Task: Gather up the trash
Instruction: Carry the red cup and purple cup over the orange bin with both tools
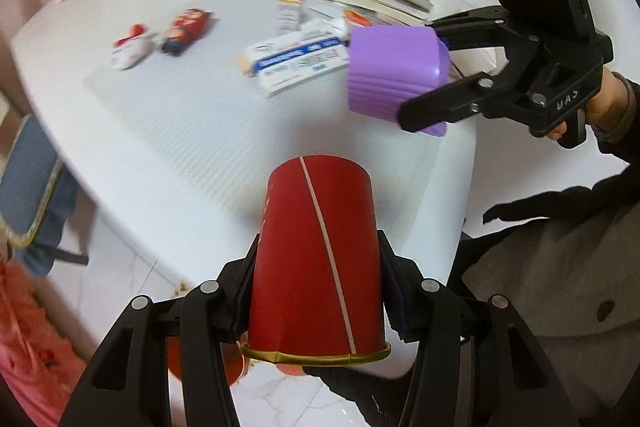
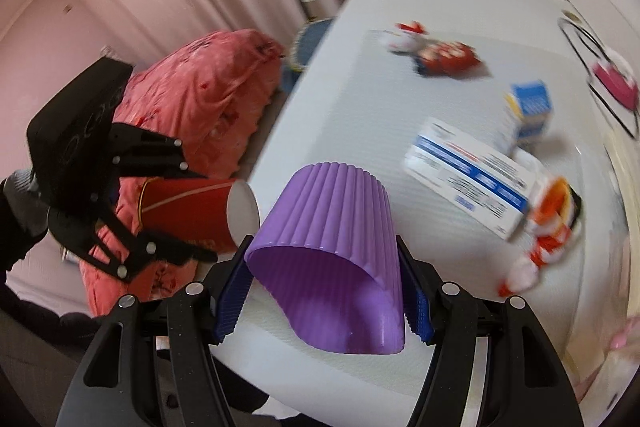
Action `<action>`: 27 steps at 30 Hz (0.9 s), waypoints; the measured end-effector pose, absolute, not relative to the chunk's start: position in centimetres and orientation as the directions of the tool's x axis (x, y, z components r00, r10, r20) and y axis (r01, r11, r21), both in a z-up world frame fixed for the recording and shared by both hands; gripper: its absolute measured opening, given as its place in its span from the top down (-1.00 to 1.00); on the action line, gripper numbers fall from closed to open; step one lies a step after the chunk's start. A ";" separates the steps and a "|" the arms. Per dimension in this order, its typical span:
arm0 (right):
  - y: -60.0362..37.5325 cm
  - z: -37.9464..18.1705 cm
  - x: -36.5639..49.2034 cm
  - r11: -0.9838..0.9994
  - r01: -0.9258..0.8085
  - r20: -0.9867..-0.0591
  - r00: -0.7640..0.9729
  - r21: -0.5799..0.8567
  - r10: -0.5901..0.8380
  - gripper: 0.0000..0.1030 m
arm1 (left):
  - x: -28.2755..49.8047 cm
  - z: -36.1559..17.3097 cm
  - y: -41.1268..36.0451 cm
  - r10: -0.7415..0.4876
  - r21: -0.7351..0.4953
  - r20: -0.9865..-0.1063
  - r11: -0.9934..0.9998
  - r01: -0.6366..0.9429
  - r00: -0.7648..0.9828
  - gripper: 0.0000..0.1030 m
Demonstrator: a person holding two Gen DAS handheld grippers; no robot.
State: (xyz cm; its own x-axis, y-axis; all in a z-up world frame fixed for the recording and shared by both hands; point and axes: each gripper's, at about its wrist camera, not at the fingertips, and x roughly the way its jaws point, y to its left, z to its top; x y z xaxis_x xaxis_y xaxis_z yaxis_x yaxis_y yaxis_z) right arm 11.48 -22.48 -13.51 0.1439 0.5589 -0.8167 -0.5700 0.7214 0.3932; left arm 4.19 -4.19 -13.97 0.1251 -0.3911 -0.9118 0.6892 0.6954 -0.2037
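I have a cup in each claw right now. My left claw (image 1: 316, 291) is clamped across the sides of the red paper cup (image 1: 316, 259), pads pressing on its walls, base pointing away from me and gold rim (image 1: 316, 358) toward the camera. Gripping across the body like that keeps it from slipping, though I judge paper walls will buckle if I squeeze harder. It hangs over the near edge of the white tabletop (image 1: 168, 155), clear of the surface.

My right claw (image 2: 326, 291) grips the ribbed purple plastic cup (image 2: 332, 251) the same way, blue pads (image 2: 230, 301) on either flank, mouth open toward the lens and empty as far as I can see. It too is lifted clear, near the tabletop's near edge, with the red cup (image 2: 188, 215) close to its left.

Both cups tipped on their sides suggests they are being carried as rubbish, not as drinks.

Still lying on the tabletop: a white and blue box (image 1: 298, 61) in the middle, a smaller blue-topped box (image 2: 528, 115) beyond it, red snack wrappers (image 1: 186, 31) farther left, an orange and white wrapper (image 2: 554, 223) on the right. I reckon those are left to collect. I see no bin in either view, so I cannot tell where these cups go. The pink-red bag (image 2: 200, 107) beside the tabletop may be the spot, but that is a guess.
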 end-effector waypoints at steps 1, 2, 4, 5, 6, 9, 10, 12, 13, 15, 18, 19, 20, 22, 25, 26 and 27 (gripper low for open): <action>-21.8 -13.2 11.3 0.705 -0.590 -0.814 0.133 0.394 0.566 -0.27 | 3.8 -13.6 -3.4 -0.384 -0.194 -0.912 0.712 0.675 0.143 -0.04; -21.0 -12.9 11.1 0.687 -0.612 -0.812 0.122 0.392 0.571 -0.27 | 3.4 -13.3 -2.6 -0.376 -0.185 -0.913 0.728 0.660 0.159 -0.04; -19.5 -12.5 10.8 0.658 -0.645 -0.810 0.102 0.388 0.578 -0.27 | 2.8 -13.1 -1.5 -0.364 -0.174 -0.913 0.753 0.634 0.182 -0.04; -18.6 -12.3 10.7 0.641 -0.663 -0.808 0.091 0.387 0.582 -0.27 | 2.5 -13.0 -0.9 -0.355 -0.167 -0.914 0.768 0.618 0.194 -0.04; -17.9 -12.2 10.6 0.628 -0.675 -0.807 0.082 0.387 0.585 -0.27 | 2.2 -13.0 -0.3 -0.346 -0.161 -0.916 0.782 0.602 0.204 -0.04; -15.2 -11.8 10.4 0.572 -0.724 -0.804 0.042 0.385 0.593 -0.27 | 1.1 -12.5 1.9 -0.325 -0.150 -0.917 0.816 0.558 0.230 -0.04; -14.4 -11.8 10.4 0.558 -0.735 -0.804 0.031 0.385 0.594 -0.27 | 0.9 -12.5 2.7 -0.319 -0.146 -0.917 0.826 0.545 0.237 -0.04; -12.2 -11.6 10.2 0.517 -0.767 -0.805 0.002 0.379 0.594 -0.27 | 0.4 -12.4 3.9 -0.310 -0.144 -0.917 0.845 0.515 0.251 -0.04; -11.6 -11.5 9.9 0.503 -0.777 -0.804 -0.008 0.379 0.594 -0.27 | 0.2 -12.5 4.7 -0.301 -0.140 -0.917 0.857 0.496 0.261 -0.04; -9.7 -11.5 9.6 0.466 -0.801 -0.804 -0.033 0.377 0.593 -0.27 | -0.2 -12.7 6.0 -0.292 -0.141 -0.917 0.875 0.462 0.272 -0.04; -6.5 -11.6 9.2 0.406 -0.832 -0.805 -0.079 0.378 0.588 -0.27 | -1.2 -12.9 8.5 -0.275 -0.144 -0.916 0.904 0.402 0.291 -0.04; -5.3 -11.7 9.0 0.386 -0.841 -0.806 -0.095 0.379 0.584 -0.27 | -1.5 -13.0 9.1 -0.272 -0.146 -0.916 0.910 0.388 0.294 -0.04; -4.2 -11.9 8.7 0.367 -0.849 -0.806 -0.111 0.381 0.581 -0.27 | -1.7 -13.1 9.8 -0.267 -0.147 -0.917 0.917 0.371 0.297 -0.04; -2.0 -12.3 8.4 0.334 -0.859 -0.807 -0.141 0.387 0.573 -0.27 | -2.0 -13.6 11.1 -0.256 -0.149 -0.919 0.930 0.335 0.301 -0.04; 1.4 -13.1 7.8 0.288 -0.874 -0.810 -0.180 0.392 0.558 -0.27 | -2.3 -14.7 13.2 -0.243 -0.155 -0.922 0.946 0.286 0.302 -0.04; 2.5 -13.5 7.6 0.276 -0.876 -0.811 -0.192 0.396 0.553 -0.27 | -2.3 -15.2 13.9 -0.239 -0.158 -0.922 0.950 0.270 0.303 -0.04; 3.4 -13.9 7.6 0.267 -0.877 -0.811 -0.202 0.399 0.549 -0.27 | -2.5 -15.5 14.5 -0.238 -0.160 -0.922 0.952 0.261 0.304 -0.05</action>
State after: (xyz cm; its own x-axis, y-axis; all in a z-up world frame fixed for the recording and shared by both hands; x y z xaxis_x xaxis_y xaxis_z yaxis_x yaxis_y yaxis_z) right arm 7.56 3.44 -13.94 -0.2020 0.5490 -0.8111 -0.8770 0.2672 0.3993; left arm -2.47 14.48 -15.48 0.3038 -0.2383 -0.9225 0.2606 0.9521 -0.1601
